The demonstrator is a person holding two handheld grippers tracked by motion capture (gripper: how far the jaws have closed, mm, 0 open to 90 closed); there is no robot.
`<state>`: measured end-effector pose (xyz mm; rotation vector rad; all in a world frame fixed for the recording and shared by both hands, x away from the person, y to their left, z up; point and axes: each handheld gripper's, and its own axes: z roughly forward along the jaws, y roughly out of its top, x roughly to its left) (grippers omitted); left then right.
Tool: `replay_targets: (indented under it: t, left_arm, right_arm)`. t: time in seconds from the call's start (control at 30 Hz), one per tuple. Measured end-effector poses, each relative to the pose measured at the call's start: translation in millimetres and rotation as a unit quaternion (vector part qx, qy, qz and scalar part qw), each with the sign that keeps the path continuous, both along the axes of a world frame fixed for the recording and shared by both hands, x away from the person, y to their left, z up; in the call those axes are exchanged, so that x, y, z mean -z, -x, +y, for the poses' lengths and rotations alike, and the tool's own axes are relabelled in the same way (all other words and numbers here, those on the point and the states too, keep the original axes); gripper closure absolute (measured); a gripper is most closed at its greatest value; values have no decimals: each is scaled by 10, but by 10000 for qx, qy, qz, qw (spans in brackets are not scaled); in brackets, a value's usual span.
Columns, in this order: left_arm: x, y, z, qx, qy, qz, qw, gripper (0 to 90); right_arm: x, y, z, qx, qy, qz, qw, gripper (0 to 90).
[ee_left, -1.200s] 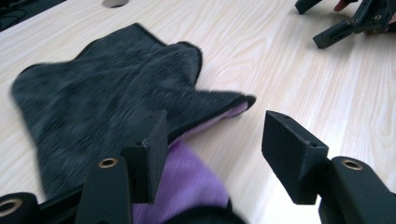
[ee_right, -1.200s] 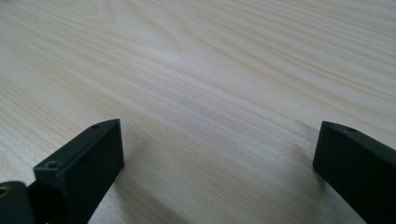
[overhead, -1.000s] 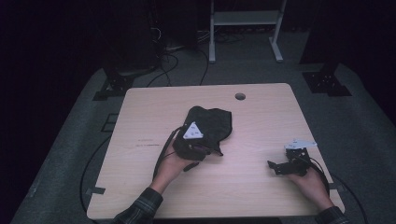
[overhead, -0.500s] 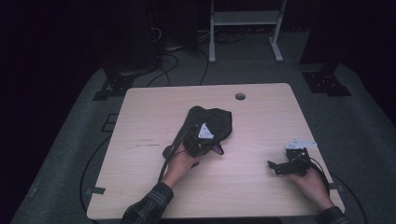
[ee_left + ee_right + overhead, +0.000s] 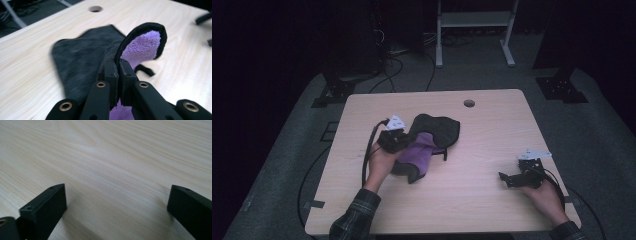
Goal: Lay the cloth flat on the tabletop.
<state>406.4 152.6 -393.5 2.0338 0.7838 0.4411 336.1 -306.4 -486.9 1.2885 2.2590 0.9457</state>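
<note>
Purple terry lining showed where the left gripper had pinched the black-bound edge of the cloth; its jaws had just been closing and sat clamped on that edge. The pinched edge was folded up and over, purple side showing, while the dark rest of the cloth lay flat on the wooden table, left of centre. Right gripper rested low over bare wood near the table's right front corner, jaws wide apart, nothing between them, well apart from the cloth.
</note>
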Motion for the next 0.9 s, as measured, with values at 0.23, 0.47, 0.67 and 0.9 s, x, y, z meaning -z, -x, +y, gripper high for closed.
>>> replay_targets:
  t: [0.23,0.47,0.67,0.9]
  left_arm:
    - [154,-44,395,-453,-50,189,9988,861]
    - [321,-68,544,-579,-152,425,9973,806]
    - [334,-53,538,-572,-213,382,9974,634]
    - [323,56,514,-420,-381,355,9978,465]
  right_arm:
    - [-95,8,67,-162,-163,271,9994,152]
    - [-244,-31,402,-709,-596,205,9955,212]
    - [-320,-49,947,-1482,-946,162,9843,266]
    - [-357,-39,1686,-2309,-1397,247,9626,287]
